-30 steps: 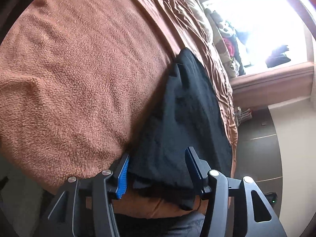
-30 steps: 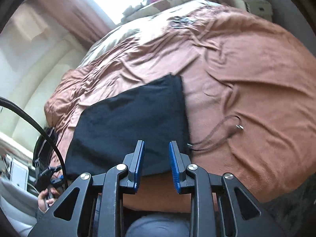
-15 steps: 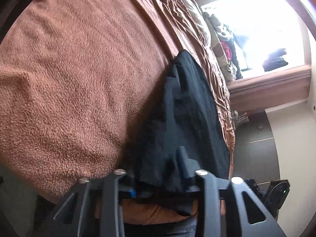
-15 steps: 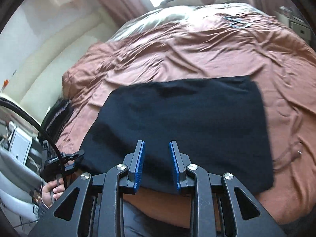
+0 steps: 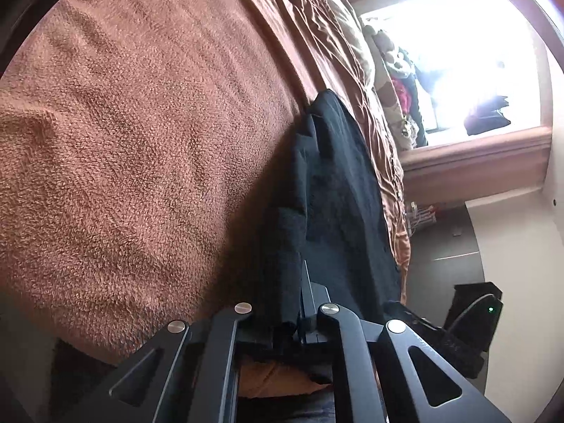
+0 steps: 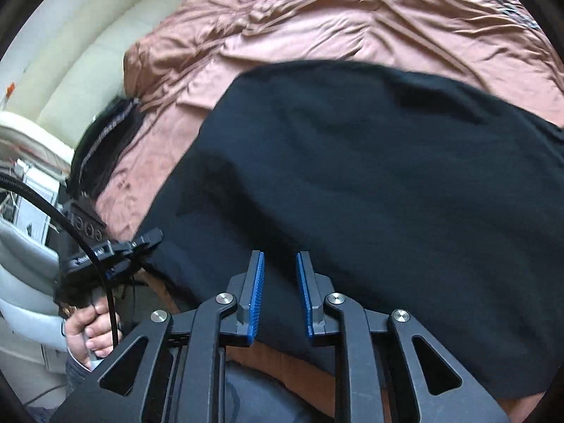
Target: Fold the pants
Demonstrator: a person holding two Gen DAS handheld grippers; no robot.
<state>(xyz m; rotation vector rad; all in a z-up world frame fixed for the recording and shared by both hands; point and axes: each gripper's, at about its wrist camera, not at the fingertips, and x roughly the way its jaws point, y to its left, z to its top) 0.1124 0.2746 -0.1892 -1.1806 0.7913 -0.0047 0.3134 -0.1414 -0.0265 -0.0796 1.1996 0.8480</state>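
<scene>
Pants point(image 6: 370, 183) lie folded mid-frame on my brown bedspread point(image 5: 141, 141); my left gripper point(image 5: 298, 282) has just clamped their near edge, my right gripper point(image 6: 279, 292) hovers narrowly apart above them.

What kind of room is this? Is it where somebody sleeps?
Most likely a bedroom. A big bed with a rumpled brown blanket fills the view, black pants lie on it, and a bright window has clothes piled by it.
</scene>
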